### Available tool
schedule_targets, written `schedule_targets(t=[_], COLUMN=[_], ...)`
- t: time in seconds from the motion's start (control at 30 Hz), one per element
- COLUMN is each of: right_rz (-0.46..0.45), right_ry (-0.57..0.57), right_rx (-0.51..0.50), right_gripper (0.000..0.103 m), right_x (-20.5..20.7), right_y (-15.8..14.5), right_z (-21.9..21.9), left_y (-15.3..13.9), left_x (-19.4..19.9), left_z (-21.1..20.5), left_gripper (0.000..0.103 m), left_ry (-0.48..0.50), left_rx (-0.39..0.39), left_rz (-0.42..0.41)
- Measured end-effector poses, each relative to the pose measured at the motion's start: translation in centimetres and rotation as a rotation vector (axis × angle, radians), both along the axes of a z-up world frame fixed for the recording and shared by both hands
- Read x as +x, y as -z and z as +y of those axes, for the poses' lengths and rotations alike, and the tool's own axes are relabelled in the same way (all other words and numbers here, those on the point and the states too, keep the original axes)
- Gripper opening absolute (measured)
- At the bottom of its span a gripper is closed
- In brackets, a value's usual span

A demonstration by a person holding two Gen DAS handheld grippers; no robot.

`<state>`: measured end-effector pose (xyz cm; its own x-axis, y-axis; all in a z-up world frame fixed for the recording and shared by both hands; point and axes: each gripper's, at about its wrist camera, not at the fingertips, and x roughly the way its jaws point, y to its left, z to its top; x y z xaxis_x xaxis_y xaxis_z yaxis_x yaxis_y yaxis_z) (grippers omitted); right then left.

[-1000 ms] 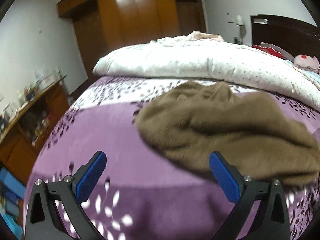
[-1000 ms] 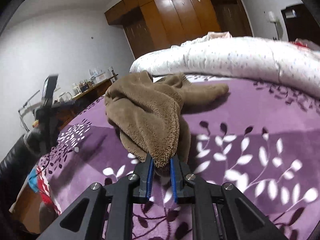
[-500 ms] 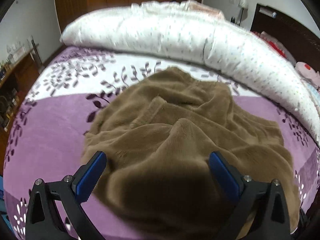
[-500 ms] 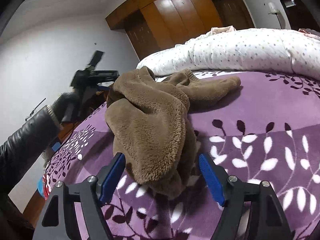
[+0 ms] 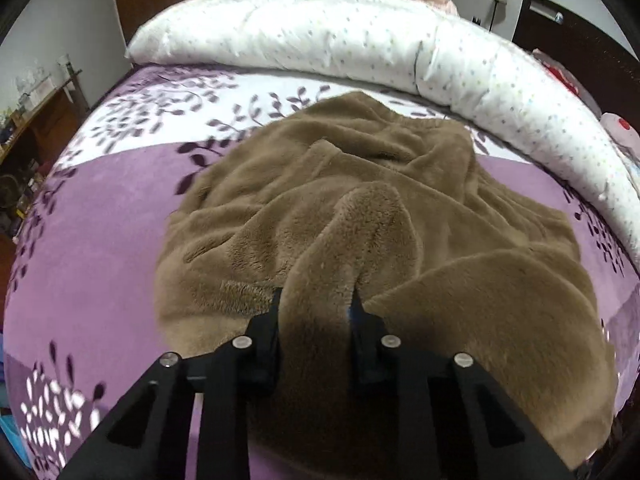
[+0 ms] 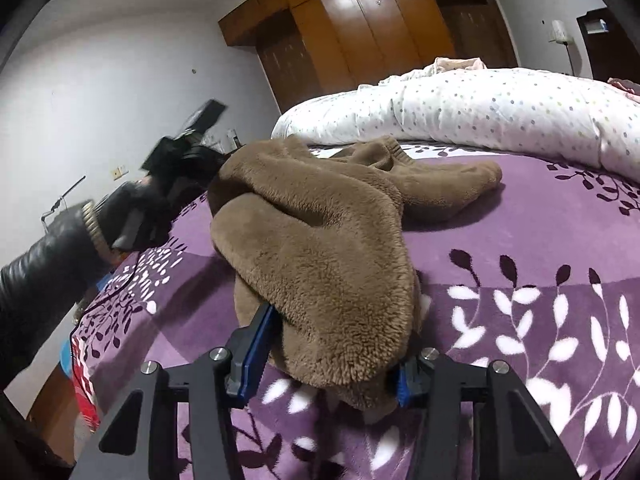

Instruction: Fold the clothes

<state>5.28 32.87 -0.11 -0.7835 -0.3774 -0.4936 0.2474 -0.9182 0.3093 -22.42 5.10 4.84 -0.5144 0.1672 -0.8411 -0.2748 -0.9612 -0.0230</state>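
Observation:
A brown fleece garment [image 5: 360, 184] lies crumpled on the purple leaf-print blanket [image 5: 100, 240]. My left gripper [image 5: 316, 312] is shut on a raised ridge of the fleece at its near edge, and the fabric hides the pads. In the right wrist view the same garment [image 6: 320, 248] is heaped, with one sleeve stretched to the right. My right gripper [image 6: 332, 360] is open. Its jaws stand on either side of the garment's thick near end, with fleece bulging between them. A person's black-sleeved arm [image 6: 48, 264] holds the left gripper at the garment's far left side.
A rolled white dotted duvet [image 5: 360, 36] runs along the far side of the bed. Behind it stands a wooden wardrobe [image 6: 380, 32], with a dark headboard [image 5: 580, 40] at the right. A cluttered desk [image 5: 36, 120] is left of the bed.
My left gripper, open before, moved over the garment and shut on a ridge of fleece. My right gripper let go of the hem, opened wide, and its jaws now stand narrower around it.

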Motion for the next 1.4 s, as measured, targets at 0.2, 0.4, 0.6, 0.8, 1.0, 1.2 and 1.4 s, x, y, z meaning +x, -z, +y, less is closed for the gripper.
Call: schedule_targets(t=[0.2, 0.4, 0.6, 0.8, 1.0, 1.2, 1.4], right_rz=[0.006, -0.014, -0.026, -0.011, -0.022, -0.018, -0.008], right_ry=[-0.026, -0.048, -0.04, -0.022, -0.002, -0.016, 0.016], right_rx=[-0.006, 0.03, 0.121, 0.262, 0.291, 0.291, 0.19], right_gripper=[0.052, 0.053, 0.056, 0.065, 0.066, 0.066, 0.063], right_x=[0.9, 0.8, 0.4, 0.3, -0.2, -1.1, -3.4], right_y=[-0.3, 0.5, 0.8, 0.7, 0.9, 0.3, -1.1], right_z=[-0.6, -2.1, -3.1, -4.4, -4.6, -5.0, -3.6], left_y=[-0.9, 2.1, 2.5, 4.3, 7.2, 8.3, 8.8], left_x=[8.6, 16.6, 20.6, 22.3, 20.2, 17.6, 15.7], left_z=[-5.6, -10.1, -12.7, -11.0, -10.5, -9.8, -8.4], left_gripper=[0.022, 0.019, 0.026, 0.062, 0.064, 0.073, 0.08], left_ry=[-0.062, -0.099, -0.08, 0.128, 0.27, 0.353, 0.431], left_rx=[0.041, -0.034, -0.138, -0.527, -0.701, -0.775, -0.801], left_rz=[0.075, 0.133, 0.306, 0.526, 0.516, 0.529, 0.536])
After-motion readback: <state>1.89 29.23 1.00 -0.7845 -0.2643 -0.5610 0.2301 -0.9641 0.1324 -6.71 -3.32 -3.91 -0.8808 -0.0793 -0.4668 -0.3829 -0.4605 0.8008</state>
